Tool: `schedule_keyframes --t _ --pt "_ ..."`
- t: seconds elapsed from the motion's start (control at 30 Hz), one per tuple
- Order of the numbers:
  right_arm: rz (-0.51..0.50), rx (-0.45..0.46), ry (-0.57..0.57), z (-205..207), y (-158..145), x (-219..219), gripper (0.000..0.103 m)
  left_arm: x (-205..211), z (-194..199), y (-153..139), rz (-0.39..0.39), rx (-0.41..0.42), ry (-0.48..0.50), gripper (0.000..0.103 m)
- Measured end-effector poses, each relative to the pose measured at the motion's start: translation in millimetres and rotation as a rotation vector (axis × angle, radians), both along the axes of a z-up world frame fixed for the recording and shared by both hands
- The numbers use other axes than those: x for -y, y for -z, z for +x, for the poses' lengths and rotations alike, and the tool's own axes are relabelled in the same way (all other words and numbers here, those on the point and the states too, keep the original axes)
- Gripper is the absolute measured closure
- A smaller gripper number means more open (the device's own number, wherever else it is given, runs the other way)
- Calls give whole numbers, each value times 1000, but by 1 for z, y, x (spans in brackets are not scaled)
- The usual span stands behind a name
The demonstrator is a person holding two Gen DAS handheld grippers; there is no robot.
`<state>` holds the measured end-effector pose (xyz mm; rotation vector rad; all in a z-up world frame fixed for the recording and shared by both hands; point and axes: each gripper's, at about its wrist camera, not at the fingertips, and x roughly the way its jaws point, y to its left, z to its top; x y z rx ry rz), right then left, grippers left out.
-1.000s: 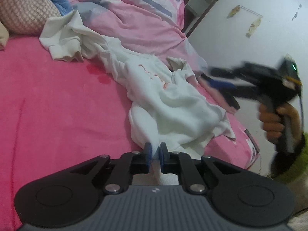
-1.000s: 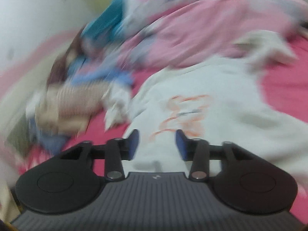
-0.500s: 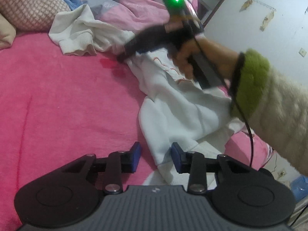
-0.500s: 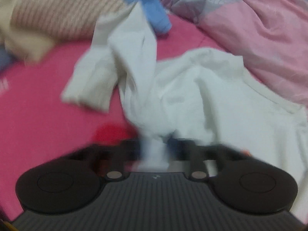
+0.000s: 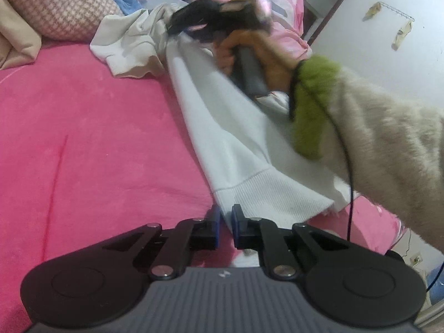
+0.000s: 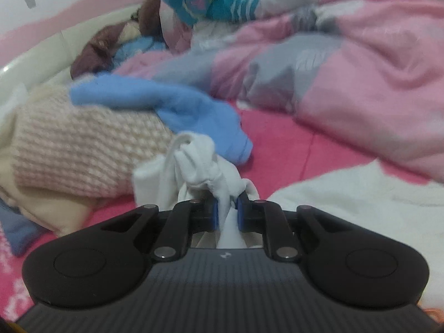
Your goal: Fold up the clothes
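Note:
A white sweatshirt [image 5: 222, 127] lies stretched across the pink bed sheet [image 5: 97, 144] between both grippers. My left gripper [image 5: 227, 217] is at the near end, its jaws closing with the ribbed hem corner pinched between the blue pads. My right gripper [image 5: 174, 26], blurred in the left wrist view, is at the garment's far end. In the right wrist view my right gripper [image 6: 227, 213] is shut on a bunched wad of the white sweatshirt [image 6: 199, 163], and more of the garment spreads out at the right [image 6: 360, 194].
A person's hand and a cream sleeve with a green cuff [image 5: 313, 105] reach in from the right. A checked pillow [image 5: 61, 8], a blue garment [image 6: 177, 105] and a pink and grey quilt [image 6: 347, 69] lie at the far side. A white wall [image 5: 388, 55] borders the bed on the right.
The right gripper swept in from the right to the garment's far end and shut on it. The left gripper opened, then closed on the hem. The sweatshirt is pulled straight.

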<state>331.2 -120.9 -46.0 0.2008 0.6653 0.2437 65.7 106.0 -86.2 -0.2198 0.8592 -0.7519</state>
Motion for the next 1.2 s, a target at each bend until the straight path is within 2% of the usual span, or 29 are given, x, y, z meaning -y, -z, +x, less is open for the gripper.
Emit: schedule_keyframes --t 0.07,0.13,0.17,0.23,0.27,0.3,0.43,0.5,0.53,0.6,0.7,0.77,0.87,0.97,1.03,1.07,1.1,1.2 --pt "-11 -24 6 8 16 -3 88 0 1 1 -1 0 1 92" --pt "13 -49 13 9 15 1 88 -1 2 1 -8 -6 1 92" --pt "38 -78 20 8 9 5 85 -1 3 1 -18 -15 0 92" --pt "86 -135 38 1 -10 21 72 -1 6 2 -39 -34 -2 91" --pt "106 -146 56 -7 -22 32 59 -1 8 3 -52 -46 -4 90" --pt "126 -145 73 -18 -35 44 50 -4 9 4 -74 -66 -10 89" --pt "213 -44 149 -97 -96 117 36 -19 20 11 -194 -173 -50 79" --pt "213 -25 237 -138 -110 160 24 -21 18 4 -183 -146 -81 68" --pt "206 -22 286 -157 -114 181 22 -21 16 0 -165 -120 -98 66" --pt "191 -16 383 -197 -123 224 21 -18 13 -11 -124 -59 -118 51" --pt "222 -85 516 -229 -103 278 20 -6 15 -20 -77 -16 -122 48" --pt "296 -152 575 -237 -74 306 20 8 23 -21 -56 -24 -122 48" --pt "375 -235 596 -221 -27 321 20 29 27 -21 9 29 -165 48" --pt "311 -266 616 -188 6 317 20 45 28 -20 68 100 -190 49" --pt "251 -219 586 -174 11 308 26 50 27 -17 96 126 -192 51" --pt "219 -194 557 -167 11 302 66 51 25 -16 107 145 -190 53" --pt "197 -179 515 -161 10 296 91 52 23 -15 120 165 -185 54" --pt "187 -71 459 -151 -6 292 95 55 20 -13 148 202 -175 54"
